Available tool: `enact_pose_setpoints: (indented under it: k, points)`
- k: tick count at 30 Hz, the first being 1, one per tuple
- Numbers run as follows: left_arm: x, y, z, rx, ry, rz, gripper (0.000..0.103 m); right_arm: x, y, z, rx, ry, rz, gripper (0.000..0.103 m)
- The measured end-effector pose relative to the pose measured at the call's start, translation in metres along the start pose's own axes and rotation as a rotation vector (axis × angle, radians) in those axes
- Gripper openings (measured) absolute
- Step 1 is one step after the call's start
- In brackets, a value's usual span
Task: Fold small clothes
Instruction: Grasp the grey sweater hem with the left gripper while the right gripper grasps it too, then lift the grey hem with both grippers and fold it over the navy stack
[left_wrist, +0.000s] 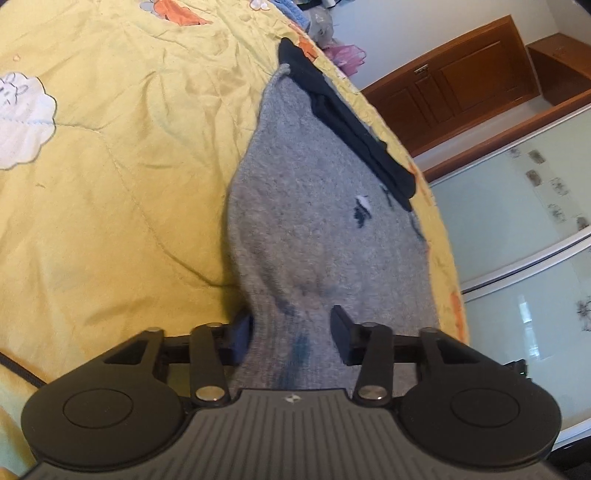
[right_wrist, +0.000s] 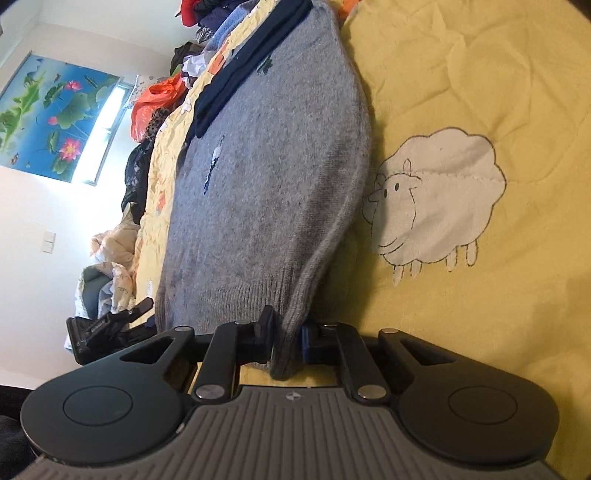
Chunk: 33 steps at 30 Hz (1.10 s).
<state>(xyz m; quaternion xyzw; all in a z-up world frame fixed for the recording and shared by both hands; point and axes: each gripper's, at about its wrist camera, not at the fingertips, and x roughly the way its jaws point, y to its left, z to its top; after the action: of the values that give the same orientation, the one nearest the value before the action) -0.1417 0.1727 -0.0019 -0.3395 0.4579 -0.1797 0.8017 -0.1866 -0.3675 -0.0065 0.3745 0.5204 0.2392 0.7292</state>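
A small grey knit sweater (left_wrist: 314, 192) lies on a yellow quilt (left_wrist: 110, 184), with a dark navy garment (left_wrist: 347, 122) along its far edge. My left gripper (left_wrist: 291, 334) has its jaws apart with grey knit fabric between them. In the right wrist view the same sweater (right_wrist: 273, 166) stretches away from me, with the navy garment (right_wrist: 243, 70) at its far side. My right gripper (right_wrist: 287, 338) is shut on the sweater's ribbed hem, which is lifted a little off the quilt (right_wrist: 480, 74).
A white sheep patch (right_wrist: 439, 199) is sewn on the quilt right of the sweater. Piles of clothes (right_wrist: 162, 96) lie along the bed's far edge. Wooden cabinets (left_wrist: 461, 85) and glass sliding doors (left_wrist: 517, 240) stand beyond the bed.
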Motion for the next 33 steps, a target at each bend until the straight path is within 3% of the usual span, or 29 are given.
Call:
enact_pose_setpoints:
  k: [2,4,7,11,16,21,24,25,28,30,33]
  points:
    - [0.0,0.003,0.002,-0.001,0.017,0.033,0.013,0.0,-0.002,0.002,0.008,0.004,0.005,0.015]
    - [0.0,0.007,0.005,-0.006,0.033,0.042,0.008,-0.002,0.0,0.002,-0.002,0.007,0.0,0.016]
    - [-0.002,-0.002,0.008,0.042,0.036,0.063,0.007,-0.004,0.003,0.003,-0.016,0.004,-0.002,0.017]
    - [-0.016,-0.027,0.028,0.102,-0.025,-0.01,0.006,-0.012,0.018,0.012,-0.045,-0.041,0.048,0.016]
    - [-0.023,-0.059,0.098,0.165,-0.178,-0.124,0.006,-0.025,0.047,0.061,-0.138,-0.154,0.118,0.016]
    - [0.01,-0.087,0.182,0.208,-0.29,-0.186,0.006,-0.02,0.066,0.15,-0.197,-0.293,0.206,0.015]
    - [0.042,-0.099,0.216,0.242,-0.256,-0.133,0.006,0.0,0.072,0.204,-0.198,-0.309,0.205,0.015]
    - [0.05,-0.106,0.216,0.319,-0.24,-0.091,0.006,0.007,0.073,0.216,-0.198,-0.296,0.201,0.015]
    - [0.069,-0.13,0.189,0.659,-0.219,0.176,0.008,0.021,0.076,0.226,-0.229,-0.24,0.185,0.015]
    - [0.08,-0.128,0.167,0.753,-0.124,0.203,0.01,0.026,0.073,0.216,-0.229,-0.212,0.182,0.015]
    - [0.091,-0.11,0.129,0.801,0.037,0.209,0.013,0.017,0.062,0.188,-0.197,-0.208,0.185,0.015]
